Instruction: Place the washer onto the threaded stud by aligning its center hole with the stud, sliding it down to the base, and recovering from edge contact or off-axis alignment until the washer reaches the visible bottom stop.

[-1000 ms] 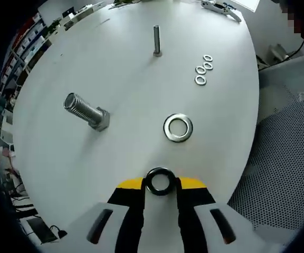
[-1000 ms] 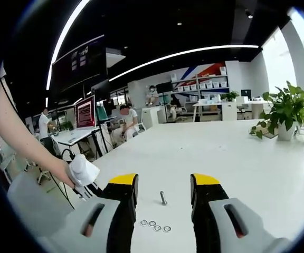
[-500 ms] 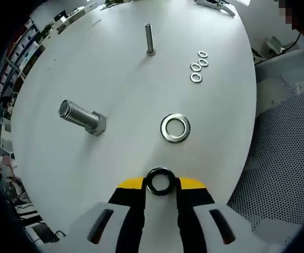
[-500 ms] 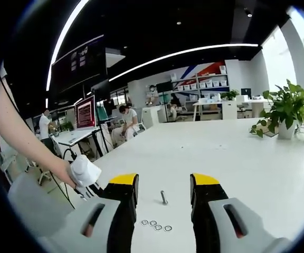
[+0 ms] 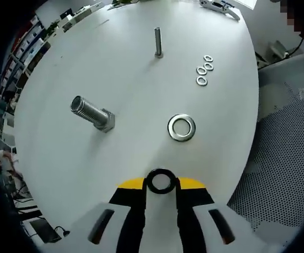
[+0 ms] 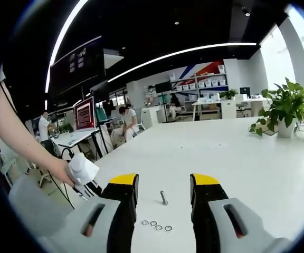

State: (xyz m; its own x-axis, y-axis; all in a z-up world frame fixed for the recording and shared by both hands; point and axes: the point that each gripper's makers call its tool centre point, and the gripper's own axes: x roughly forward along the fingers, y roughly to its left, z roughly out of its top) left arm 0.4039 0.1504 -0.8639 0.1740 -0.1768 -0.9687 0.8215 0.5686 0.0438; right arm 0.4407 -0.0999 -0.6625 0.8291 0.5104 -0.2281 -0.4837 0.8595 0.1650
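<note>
In the left gripper view my left gripper (image 5: 161, 182) is shut on a dark washer (image 5: 161, 180), held above the white table (image 5: 125, 79). A large threaded bolt (image 5: 93, 113) stands on its head to the left. A big silver washer (image 5: 181, 127) lies flat ahead. A thin threaded stud (image 5: 158, 42) stands upright farther off, with several small washers (image 5: 204, 69) to its right. In the right gripper view my right gripper (image 6: 160, 185) is open and holds nothing, with the thin stud (image 6: 163, 198) and small washers (image 6: 155, 227) between its jaws.
The table's edge runs along the right of the left gripper view, with perforated flooring (image 5: 284, 153) beyond. A white tool (image 5: 219, 6) lies at the far edge. In the right gripper view a person's hand (image 6: 75, 171) holds the other gripper at left, and a potted plant (image 6: 286, 108) stands at right.
The left gripper view shifted slightly away and back again, so the camera moved; the things on the table stayed put. The right gripper view is almost unchanged.
</note>
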